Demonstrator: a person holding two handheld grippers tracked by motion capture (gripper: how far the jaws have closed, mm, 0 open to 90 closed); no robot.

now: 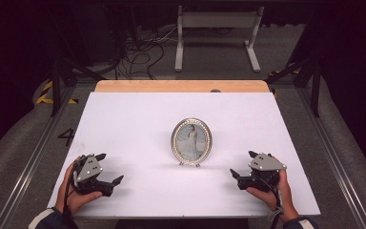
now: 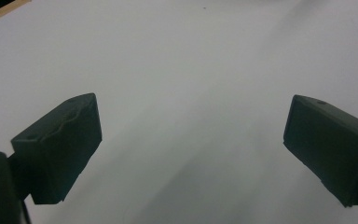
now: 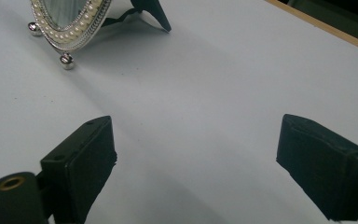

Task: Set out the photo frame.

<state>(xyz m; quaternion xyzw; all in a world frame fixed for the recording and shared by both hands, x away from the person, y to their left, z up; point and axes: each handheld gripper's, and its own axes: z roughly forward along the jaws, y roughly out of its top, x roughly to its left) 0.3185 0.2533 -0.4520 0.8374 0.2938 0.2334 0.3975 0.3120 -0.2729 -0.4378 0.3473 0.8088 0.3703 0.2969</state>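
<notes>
Oval picture frame (image 1: pixel 191 141) standing upright near the middle of the white tabletop (image 1: pixel 138 119), its pearl-beaded silver rim resting on small ball feet and enclosing a photograph of a figure in a pale dress; in the right gripper view the frame's (image 3: pixel 70 23) lower edge and dark rear prop (image 3: pixel 154 11) are showing at upper left. Nothing is lying between the frame and either tool. Beyond the table's wooden far edge, cables (image 1: pixel 138 52) and a white stand (image 1: pixel 218 36) are sitting on the floor, where a marking resembling "4" (image 1: pixel 66 137) is showing. The left gripper (image 1: pixel 110 168) and right gripper (image 1: pixel 242 164) are resting near the front edge, flanking the frame and well apart from it, each with jaws spread wide and holding nothing
</notes>
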